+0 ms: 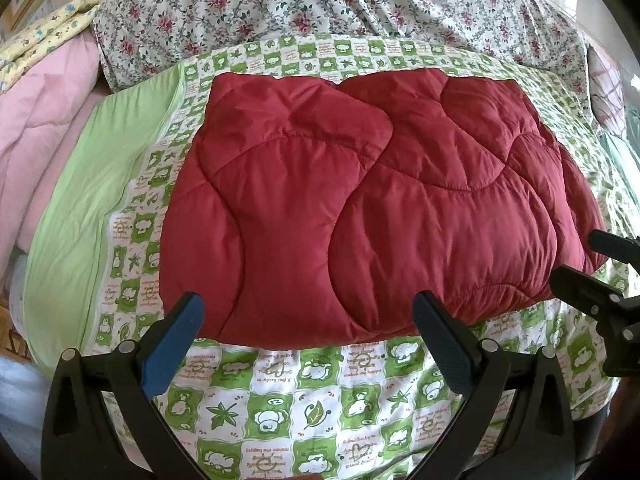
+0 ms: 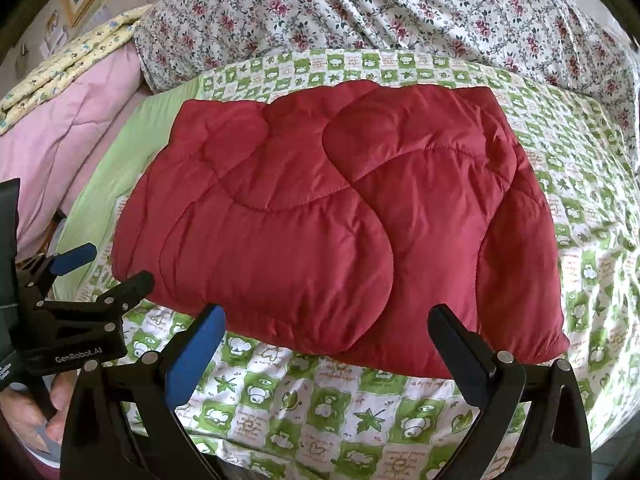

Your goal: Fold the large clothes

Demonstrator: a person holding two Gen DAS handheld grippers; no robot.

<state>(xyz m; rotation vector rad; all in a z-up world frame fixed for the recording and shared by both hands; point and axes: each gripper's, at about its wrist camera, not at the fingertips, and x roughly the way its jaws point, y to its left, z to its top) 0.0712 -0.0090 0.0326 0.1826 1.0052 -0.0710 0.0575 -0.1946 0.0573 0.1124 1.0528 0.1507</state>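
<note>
A dark red quilted padded garment [image 1: 360, 200] lies folded into a thick rectangle on the green-and-white patterned sheet [image 1: 288, 404]; it fills the middle of the right wrist view too [image 2: 332, 216]. My left gripper [image 1: 308, 312] hovers just short of its near edge, open, with nothing between the fingers. My right gripper [image 2: 326, 324] is also open and empty at the near edge. Each gripper appears in the other's view: the right gripper [image 1: 580, 260] at the far right, the left gripper [image 2: 116, 264] at the far left, held by a hand [image 2: 36, 412].
A floral quilt [image 1: 320, 4] is bunched along the back of the bed. A pink duvet [image 1: 44, 128] and a yellow patterned cloth [image 1: 44, 32] are piled at the left. A plain green band of sheet [image 1: 84, 208] runs beside the garment.
</note>
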